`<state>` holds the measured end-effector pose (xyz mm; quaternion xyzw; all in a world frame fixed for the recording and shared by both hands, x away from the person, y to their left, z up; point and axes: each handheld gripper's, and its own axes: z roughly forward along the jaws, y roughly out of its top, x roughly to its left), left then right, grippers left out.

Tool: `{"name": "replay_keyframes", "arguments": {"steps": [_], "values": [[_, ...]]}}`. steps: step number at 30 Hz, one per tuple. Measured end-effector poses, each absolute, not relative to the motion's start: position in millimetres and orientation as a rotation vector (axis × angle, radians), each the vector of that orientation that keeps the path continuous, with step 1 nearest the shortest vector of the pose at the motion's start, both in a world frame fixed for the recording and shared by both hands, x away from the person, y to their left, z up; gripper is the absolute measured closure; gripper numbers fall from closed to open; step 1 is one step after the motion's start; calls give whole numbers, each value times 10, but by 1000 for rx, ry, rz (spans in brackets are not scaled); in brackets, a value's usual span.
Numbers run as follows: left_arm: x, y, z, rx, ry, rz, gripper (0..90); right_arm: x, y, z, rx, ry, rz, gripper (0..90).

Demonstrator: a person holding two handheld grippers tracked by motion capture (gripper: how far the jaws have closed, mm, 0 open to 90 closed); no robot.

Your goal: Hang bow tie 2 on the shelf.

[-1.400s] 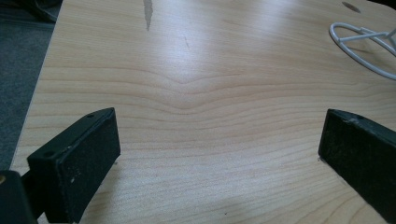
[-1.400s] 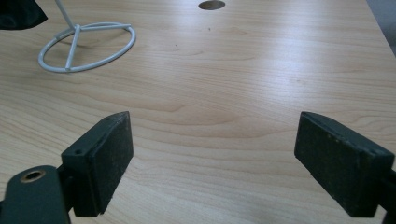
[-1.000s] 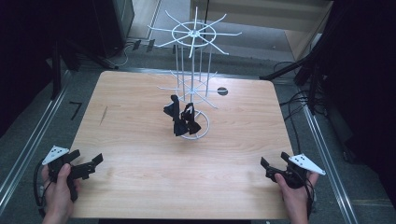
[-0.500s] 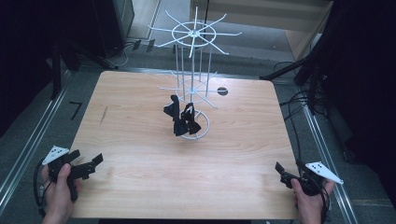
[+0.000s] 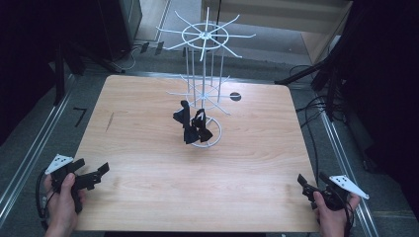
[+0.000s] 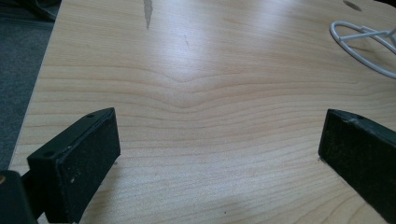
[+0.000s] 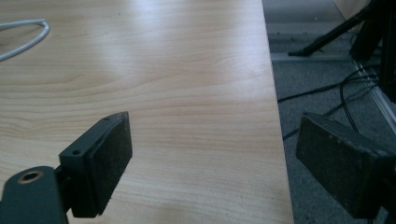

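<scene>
Wooden table (image 5: 148, 148), white wire rack (image 5: 203, 94) with black bows (image 5: 192, 126) well beyond both tools, left tool (image 5: 101, 173) and right tool (image 5: 302, 183) jaws apart

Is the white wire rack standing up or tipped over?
Standing up. The white wire rack rises straight from its round base on the table, with black bow ties hanging low on it.

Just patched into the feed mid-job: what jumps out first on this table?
The tall white wire rack stands at the table's far middle, with black bow ties hanging low on it just above its ring base. Near the front edge, the left gripper and the right gripper sit at opposite corners, jaws apart, holding nothing.
</scene>
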<state>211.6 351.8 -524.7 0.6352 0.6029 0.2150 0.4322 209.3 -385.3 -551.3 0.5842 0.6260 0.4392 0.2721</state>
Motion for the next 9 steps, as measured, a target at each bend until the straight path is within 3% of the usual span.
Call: {"name": "replay_keyframes", "arguments": {"steps": [9], "values": [[2117,3520,-5248,1578,1506,532,0,2110,-3736,-5507,1551,1710,1142,128]]}}
